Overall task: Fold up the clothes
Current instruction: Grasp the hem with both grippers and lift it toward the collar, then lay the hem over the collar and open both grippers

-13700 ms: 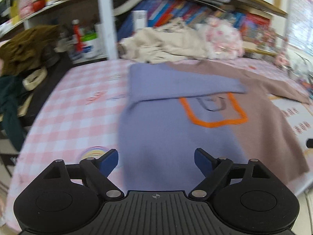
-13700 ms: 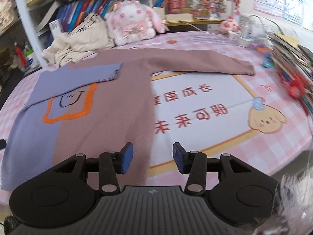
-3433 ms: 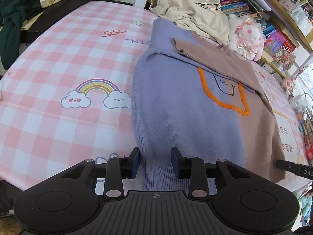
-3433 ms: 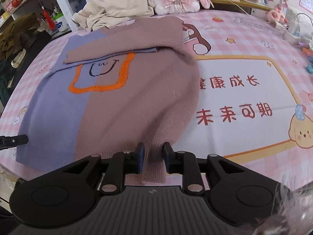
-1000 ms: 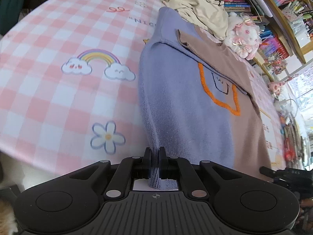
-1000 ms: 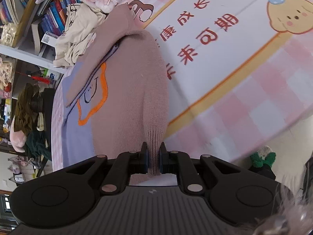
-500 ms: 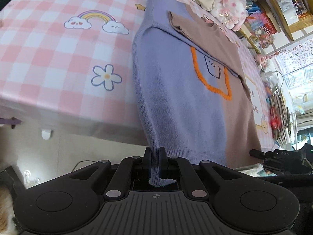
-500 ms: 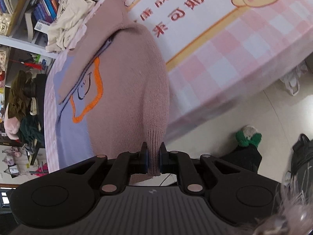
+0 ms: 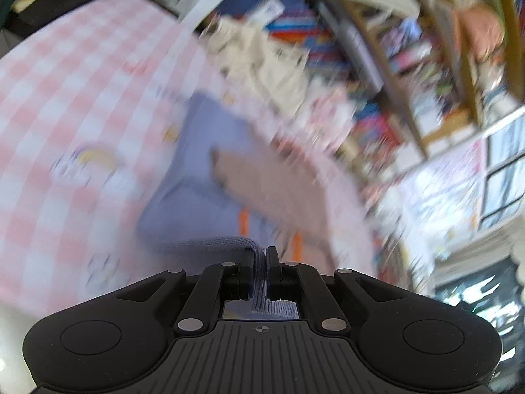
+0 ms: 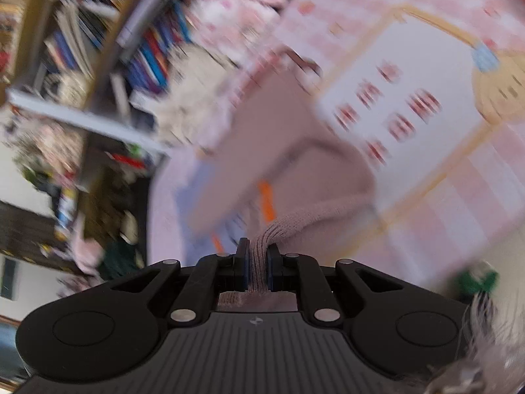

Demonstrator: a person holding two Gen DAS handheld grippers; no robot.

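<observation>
A two-tone sweater, lilac on one half (image 9: 200, 151) and dusty pink on the other (image 10: 288, 131), with an orange outline on the chest, lies on the pink checked tablecloth (image 9: 65, 92). Both sleeves are folded across it. My left gripper (image 9: 261, 262) is shut on the lilac hem corner. My right gripper (image 10: 256, 262) is shut on the pink hem corner. The hem is lifted and curls over toward the chest. Both views are motion-blurred.
A cream garment (image 9: 262, 55) and a pink plush toy (image 10: 242, 19) sit at the back of the table below bookshelves (image 9: 377, 32). A white printed mat (image 10: 410, 98) lies beside the sweater. Dark clothes (image 10: 108, 203) hang past the table's far side.
Both grippers have swung up and forward over the table, carrying the sweater's hem toward the chest. Before, the hem hung off the table's front edge.
</observation>
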